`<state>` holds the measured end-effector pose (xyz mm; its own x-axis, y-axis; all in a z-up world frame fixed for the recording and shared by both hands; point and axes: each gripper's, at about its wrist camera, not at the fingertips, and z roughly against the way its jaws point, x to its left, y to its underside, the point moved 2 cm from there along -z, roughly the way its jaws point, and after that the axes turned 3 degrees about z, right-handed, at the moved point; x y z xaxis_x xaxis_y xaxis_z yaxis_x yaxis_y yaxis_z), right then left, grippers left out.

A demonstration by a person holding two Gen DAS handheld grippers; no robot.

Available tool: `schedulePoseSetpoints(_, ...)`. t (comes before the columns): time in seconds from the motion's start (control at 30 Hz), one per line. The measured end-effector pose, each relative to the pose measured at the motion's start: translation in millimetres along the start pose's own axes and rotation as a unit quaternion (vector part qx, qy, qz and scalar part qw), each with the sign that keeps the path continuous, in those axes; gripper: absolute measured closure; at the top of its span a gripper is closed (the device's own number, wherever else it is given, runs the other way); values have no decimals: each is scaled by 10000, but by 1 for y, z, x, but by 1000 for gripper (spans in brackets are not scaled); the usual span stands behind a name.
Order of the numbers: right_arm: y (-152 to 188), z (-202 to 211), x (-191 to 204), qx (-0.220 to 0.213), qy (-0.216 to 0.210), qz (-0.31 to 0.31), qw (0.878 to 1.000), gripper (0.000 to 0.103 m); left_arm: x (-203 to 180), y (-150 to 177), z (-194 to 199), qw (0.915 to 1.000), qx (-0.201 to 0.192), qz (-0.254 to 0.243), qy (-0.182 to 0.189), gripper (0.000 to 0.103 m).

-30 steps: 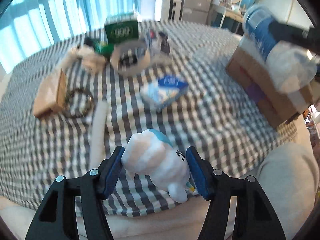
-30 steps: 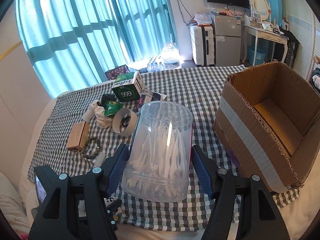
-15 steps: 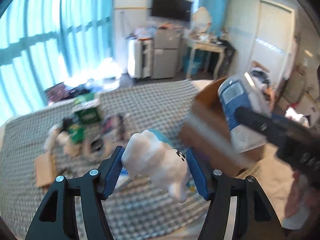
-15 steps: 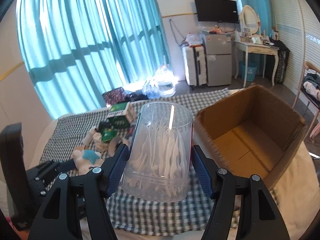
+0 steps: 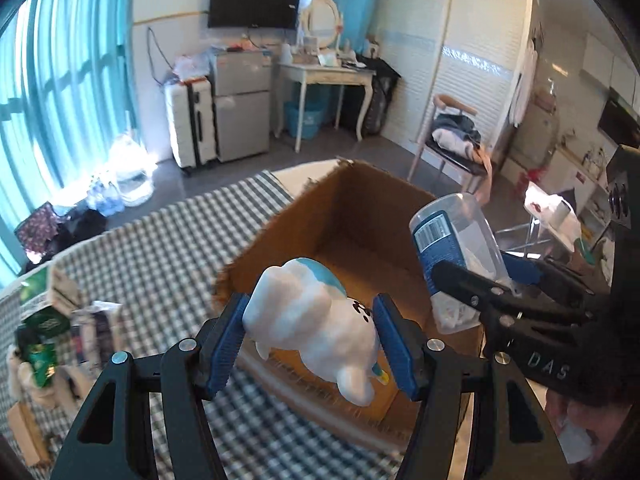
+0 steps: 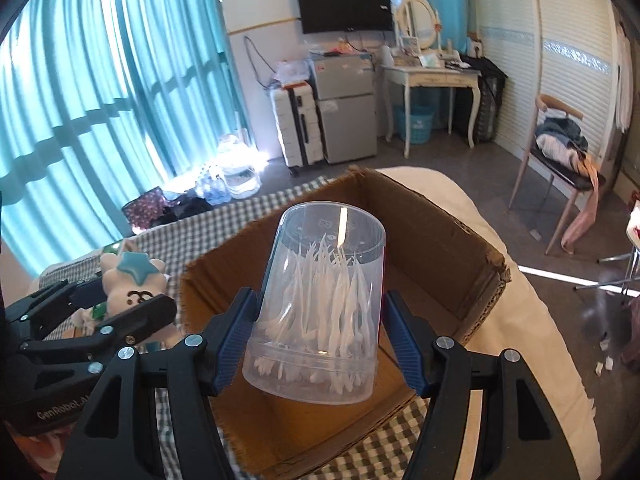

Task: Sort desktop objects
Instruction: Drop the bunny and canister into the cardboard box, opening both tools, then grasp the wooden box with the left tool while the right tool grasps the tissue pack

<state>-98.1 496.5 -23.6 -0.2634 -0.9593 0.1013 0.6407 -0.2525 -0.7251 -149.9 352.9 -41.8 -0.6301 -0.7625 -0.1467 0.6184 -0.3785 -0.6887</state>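
Both tongs have swung from the checked bed to above the cardboard box (image 6: 440, 236): left tongs (image 5: 316, 344) clamp the plush toy (image 5: 316, 320), right tongs (image 6: 320, 340) grip the clear canister (image 6: 320, 300), ready for dropping.

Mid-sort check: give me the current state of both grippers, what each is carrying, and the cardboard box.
Left gripper: shut on the plush toy.
Plush toy: lifted, held above the box's near edge.
Right gripper: shut on the clear tub.
Clear tub: lifted over the box, tilted, white picks inside.
Cardboard box: open at the top, nothing visible inside.
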Motion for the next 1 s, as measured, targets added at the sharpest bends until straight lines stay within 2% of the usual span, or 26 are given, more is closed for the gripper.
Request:
schedulePoseSetpoints(0.1,5,-9,-15,10,154,-99,9998,38,-5,4,-14,9999,111,-63,-4,36)
schedulePoseSetpoints(0.13,5,-9,-19,-62,195,-172,9996,37,-6,5,-15,9999,121,-87,-16,30)
schedulePoseSetpoints(0.17,5,-7,-23,-137,227,-275,9993,31,-6,6,-15,9998,143,-108,-72,20)
schedulePoseSetpoints(0.2,4,-6,-27,-189,231,-395,9988,21,-6,7,-16,9997,173,-123,-147,17)
schedulePoseSetpoints(0.33,3,4,-29,-371,164,-500,9979,20,1,9,-4,9992,139,-92,-351,15)
schedulePoseSetpoints(0.47,5,20,-13,-504,164,-375,9979,20,16,15,30,9965,-98,21,-834,7)
schedulePoseSetpoints(0.67,7,53,29,-830,-189,-102,9963,20,48,31,101,9822,-507,120,-1804,6)
schedulePoseSetpoints(0.73,7,65,49,-928,-317,28,9952,20,59,37,125,9754,-667,186,-2092,0)
schedulePoseSetpoints(0.93,17,100,119,-1265,-840,357,9878,20,96,62,192,9615,-1106,605,-2442,0)
schedulePoseSetpoints(1.0,24,107,139,-1317,-1009,449,9851,15,110,72,207,9569,-1140,753,-2564,0)
